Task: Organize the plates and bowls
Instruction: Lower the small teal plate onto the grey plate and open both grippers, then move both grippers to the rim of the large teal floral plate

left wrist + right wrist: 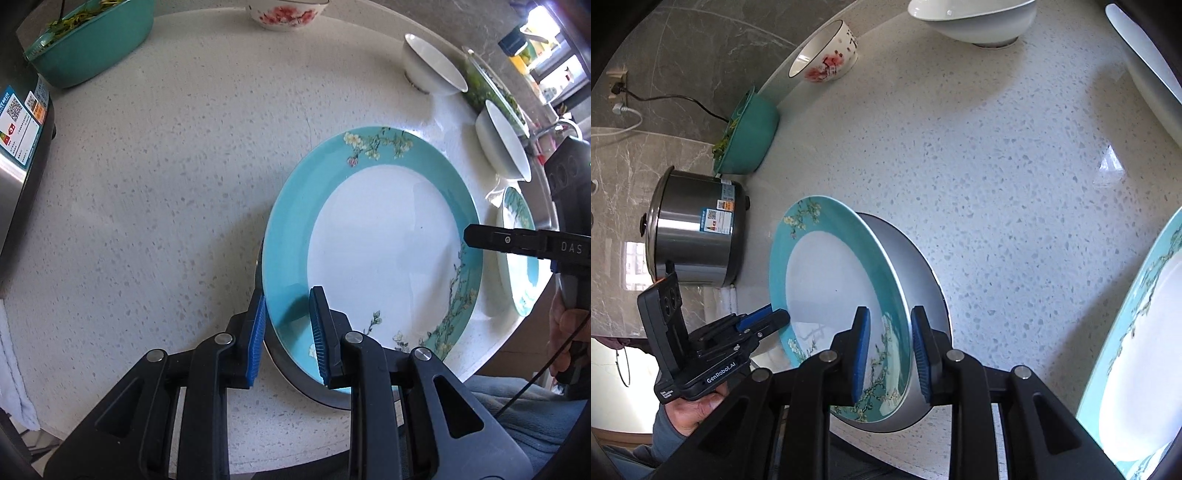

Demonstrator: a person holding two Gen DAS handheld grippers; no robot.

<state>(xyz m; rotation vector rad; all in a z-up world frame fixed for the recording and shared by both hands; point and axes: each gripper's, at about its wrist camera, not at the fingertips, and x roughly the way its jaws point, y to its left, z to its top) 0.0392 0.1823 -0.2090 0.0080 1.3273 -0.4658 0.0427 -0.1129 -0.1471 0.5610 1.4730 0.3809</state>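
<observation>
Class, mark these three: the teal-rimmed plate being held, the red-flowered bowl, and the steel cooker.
teal-rimmed plate [373, 251], left wrist view, white centre.
red-flowered bowl [827, 62], right wrist view, outer side wall.
steel cooker [690, 240], right wrist view, shiny side.

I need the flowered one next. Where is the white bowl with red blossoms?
The white bowl with red blossoms stands at the counter's far edge, right of the teal bowl of greens.
</observation>
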